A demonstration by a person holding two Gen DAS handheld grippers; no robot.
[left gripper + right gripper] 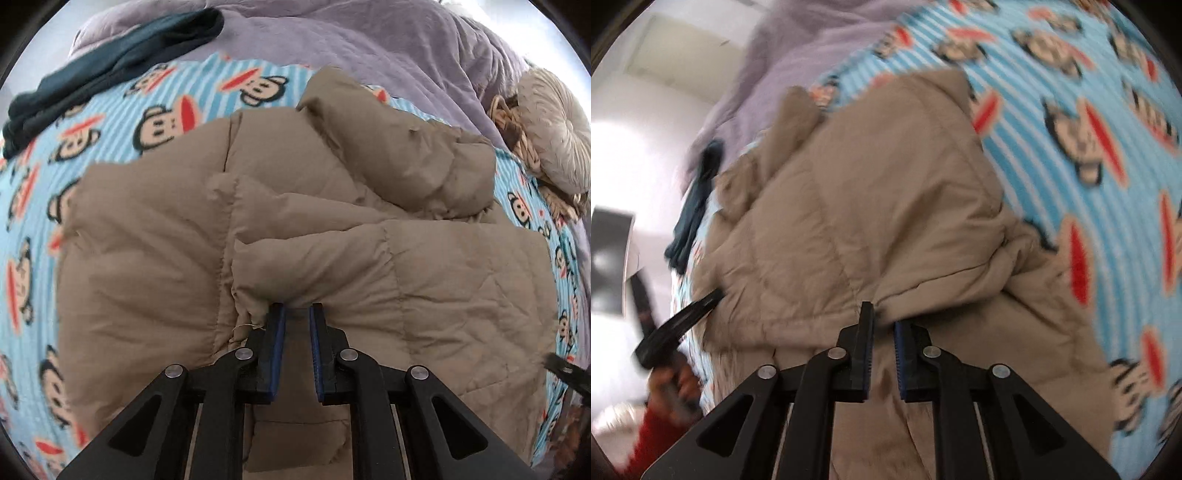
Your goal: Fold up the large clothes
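Blue-striped monkey-print bed sheet (110, 122) carries a puffy tan quilted jacket (147, 258), folded with creased sleeves on top, its fabric pinched in nearly closed left tongs (297, 310) and slightly parted right tongs (882, 314).

Both wrist views look steeply down, close over a tan quilted jacket (332, 240) on the monkey-print sheet (110, 122). Left wrist view faces the lavender blanket (369, 48). Right wrist view, blurred, shares jacket, sheet, blanket, plus the left gripper (713, 297) at its left edge.
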